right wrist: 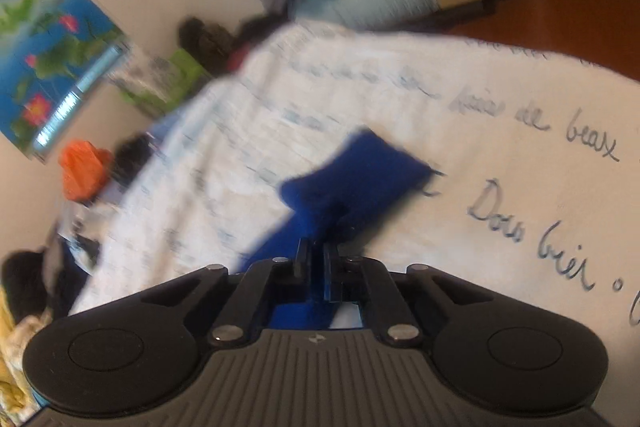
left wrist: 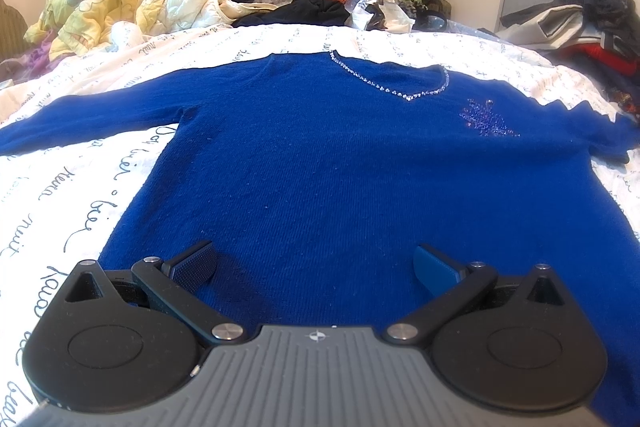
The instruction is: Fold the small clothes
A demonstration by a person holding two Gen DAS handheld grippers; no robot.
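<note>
The right wrist view is blurred and tilted, so the script on the white bedsheet (right wrist: 400, 95) reads only in part, and the far clutter is a smear. There the right gripper (right wrist: 318, 267) has its jaws pressed nearly together on a blue sleeve (right wrist: 352, 179) that runs toward the upper right of the frame; its cuff end is soft-edged.

In the left wrist view the blue sweater (left wrist: 340, 167) lies flat on the bed, front up, neckline toward the top of the frame and hem at the bottom, hidden behind the gripper body. Both sleeves run off the left and right edges. The left gripper (left wrist: 316, 267) is spread wide over the lower body of the sweater, holding nothing.
</note>
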